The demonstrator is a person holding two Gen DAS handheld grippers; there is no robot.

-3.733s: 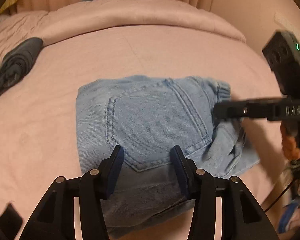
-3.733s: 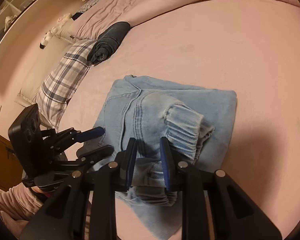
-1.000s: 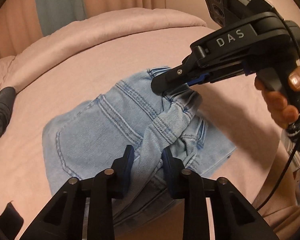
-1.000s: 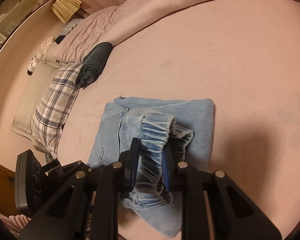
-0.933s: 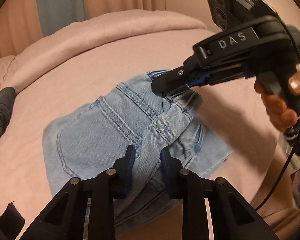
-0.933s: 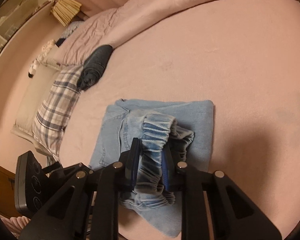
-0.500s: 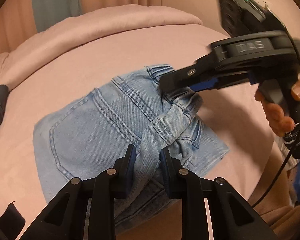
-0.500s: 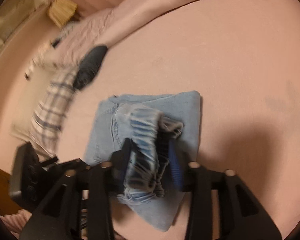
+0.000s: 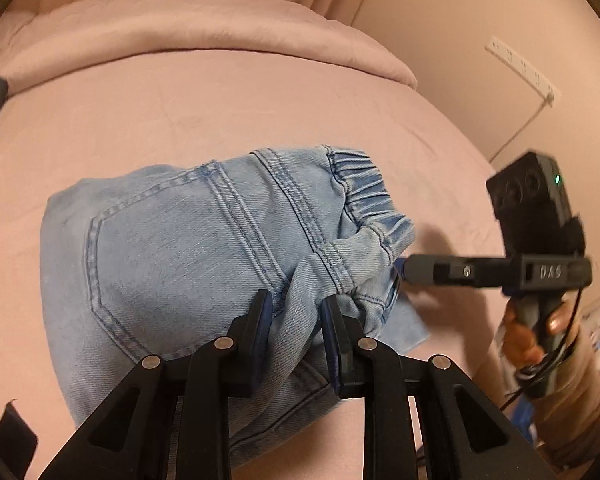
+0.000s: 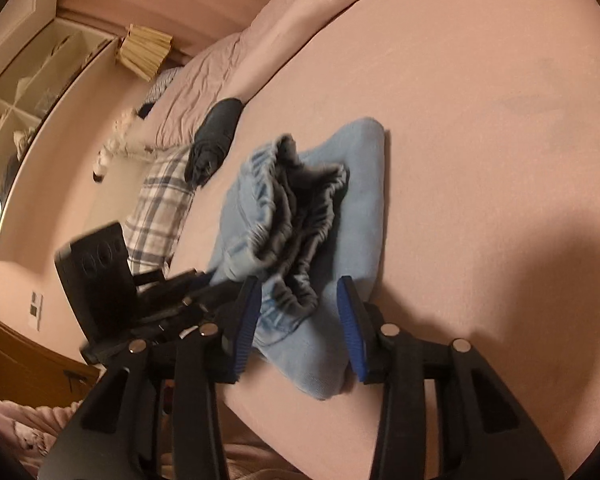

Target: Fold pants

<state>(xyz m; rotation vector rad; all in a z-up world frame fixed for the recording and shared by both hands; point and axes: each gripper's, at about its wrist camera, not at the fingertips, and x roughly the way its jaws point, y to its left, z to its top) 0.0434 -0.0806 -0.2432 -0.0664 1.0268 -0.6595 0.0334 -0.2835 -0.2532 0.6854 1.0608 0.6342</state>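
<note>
Pants [image 9: 188, 248]: light-blue denim, folded into a compact bundle on the pink bed [image 9: 220, 96].

Left wrist view: left gripper [image 9: 296, 320] is pinching a bunched ridge of denim, both pads pressed on the fabric. Back pocket lies ahead and to the left of that gripper, elastic waistband [image 9: 364, 184] ahead and to its right. Right gripper [image 9: 402, 270] comes in from the right, tip at the bundle's right edge just below the waistband; from this side I cannot tell whether it touches. A hand [image 9: 540, 332] holds its handle. Rolled pink duvet [image 9: 180, 28] well beyond the bundle.

Right wrist view: slightly blurred. Right gripper [image 10: 300, 320] jaws are spread but closing; the gathered waistband [image 10: 296, 220] sits between and just ahead of them. The left pad looks close against the fabric, the right pad stands apart from it. Bottom layer of the pants [image 10: 360, 200] lies flat under the gap. Left gripper [image 10: 196, 284] sits just left, at the bundle's edge. Farther ahead-left: a dark rolled garment [image 10: 214, 140] and a plaid pillow [image 10: 160, 204].
</note>
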